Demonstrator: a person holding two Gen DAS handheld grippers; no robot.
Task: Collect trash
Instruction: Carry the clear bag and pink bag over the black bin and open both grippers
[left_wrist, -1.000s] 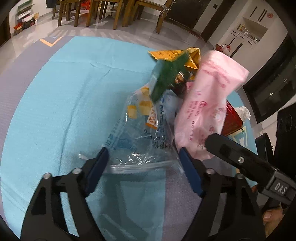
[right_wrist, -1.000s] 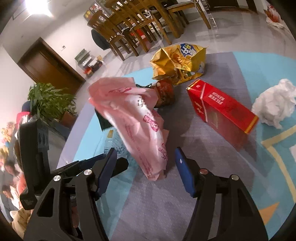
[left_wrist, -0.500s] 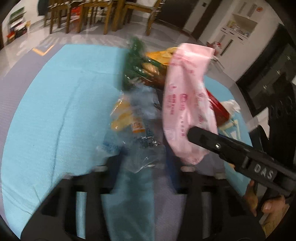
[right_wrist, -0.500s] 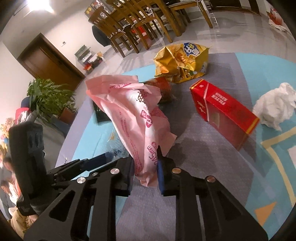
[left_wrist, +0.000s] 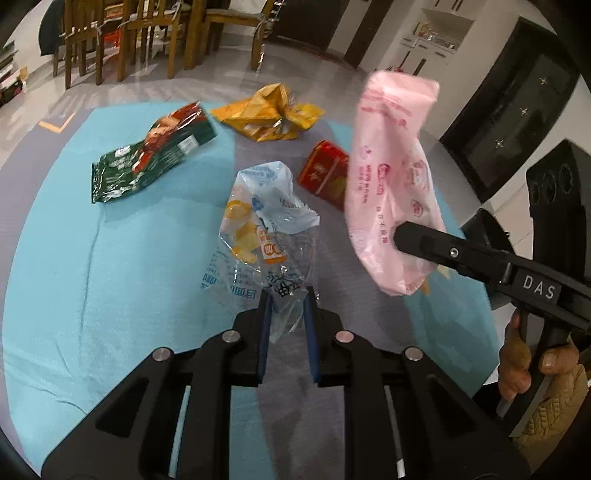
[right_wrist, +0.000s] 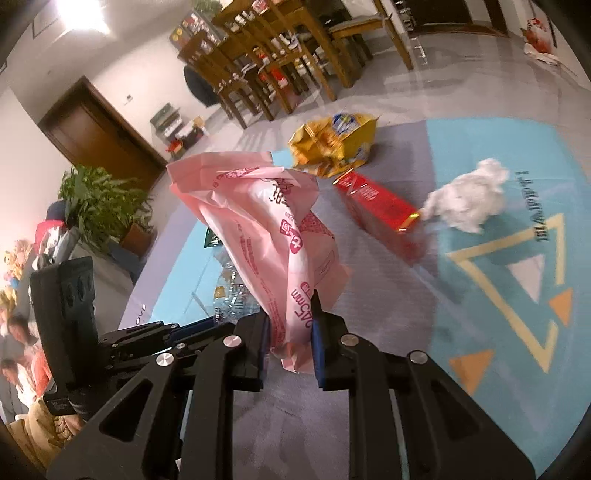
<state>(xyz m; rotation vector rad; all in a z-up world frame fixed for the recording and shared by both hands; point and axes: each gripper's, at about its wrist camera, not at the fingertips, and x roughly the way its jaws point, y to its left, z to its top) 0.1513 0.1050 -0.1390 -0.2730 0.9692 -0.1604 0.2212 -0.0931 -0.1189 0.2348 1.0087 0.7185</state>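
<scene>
Left wrist view. The left gripper (left_wrist: 287, 295) has its jaws pinched on the lower edge of a clear plastic wrapper (left_wrist: 264, 221) with blue and orange print; the wrapper stands up crumpled from the fingers, over the rug (left_wrist: 92, 266). The rug is teal with a grey band running under the gripper. On it lie a green snack bag (left_wrist: 147, 155) to the left, a crumpled yellow bag (left_wrist: 267, 118) beyond it, and a red box (left_wrist: 323, 173) partly hidden behind the pink bag (left_wrist: 391, 184). The pink bag hangs upright in the air on the right, its lower end clamped by the right gripper (left_wrist: 406, 240), which enters from the right edge; a hand (left_wrist: 532, 362) holds its handle. Wooden chairs (left_wrist: 122, 33) stand on the bare floor beyond the rug.

Right wrist view. The right gripper (right_wrist: 291, 325) has its jaws closed on the bottom of the pink bag (right_wrist: 266, 229), which rises above the fingers with its open mouth at top. Behind it, on the rug (right_wrist: 498, 295): the yellow bag (right_wrist: 332, 147), the red box (right_wrist: 376, 206) just in front of it, and a wad of white tissue (right_wrist: 469, 195) just beside the box's near end. The clear wrapper (right_wrist: 232, 291) shows low left of the pink bag, near the left gripper's body (right_wrist: 140, 339). A potted plant (right_wrist: 99, 206) and a brown door (right_wrist: 96, 140) are at left.
</scene>
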